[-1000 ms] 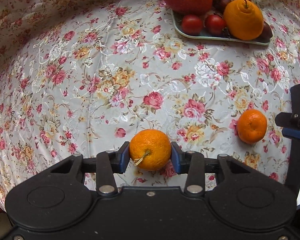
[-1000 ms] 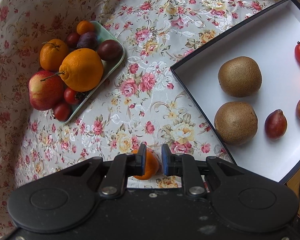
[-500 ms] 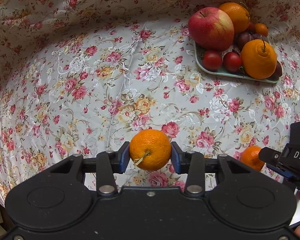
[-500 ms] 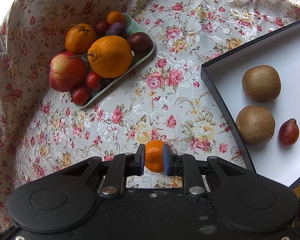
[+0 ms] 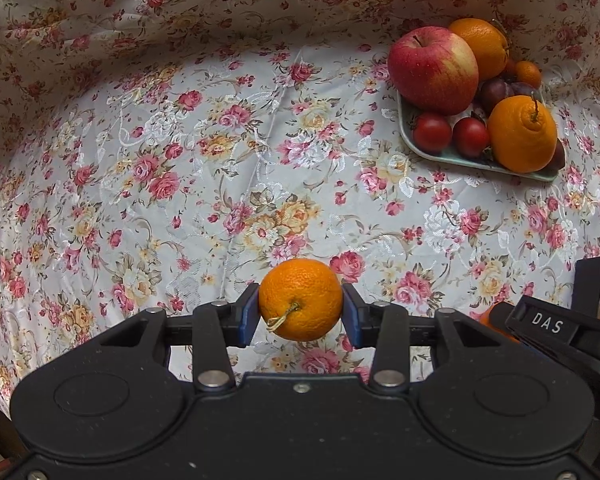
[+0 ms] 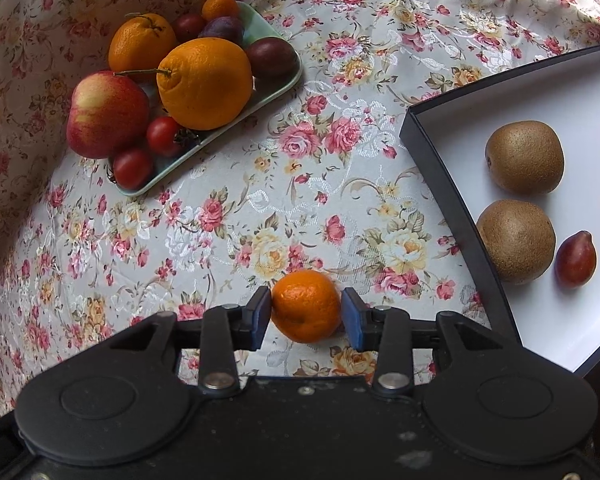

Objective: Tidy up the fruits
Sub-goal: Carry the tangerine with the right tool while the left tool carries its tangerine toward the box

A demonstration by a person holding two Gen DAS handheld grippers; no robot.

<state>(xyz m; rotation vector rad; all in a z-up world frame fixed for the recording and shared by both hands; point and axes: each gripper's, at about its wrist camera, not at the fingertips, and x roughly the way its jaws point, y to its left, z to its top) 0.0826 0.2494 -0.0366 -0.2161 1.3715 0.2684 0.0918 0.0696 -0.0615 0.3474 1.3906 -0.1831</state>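
Observation:
My left gripper is shut on a stemmed orange and holds it above the floral cloth. My right gripper has its blue pads on both sides of a small mandarin that lies on the cloth; the left pad touches it, with a slight gap at the right. The right gripper's body shows at the right edge of the left wrist view, over the mandarin. A green plate holds an apple, oranges, tomatoes and plums.
A black-rimmed white box at right holds two kiwis, a dark red fruit and others at the edge. The plate sits far right in the left wrist view. The floral cloth rises at the back.
My left gripper lifted and drew back with the orange. My right gripper's jaws widened and now stand around the mandarin, which was in front of them.

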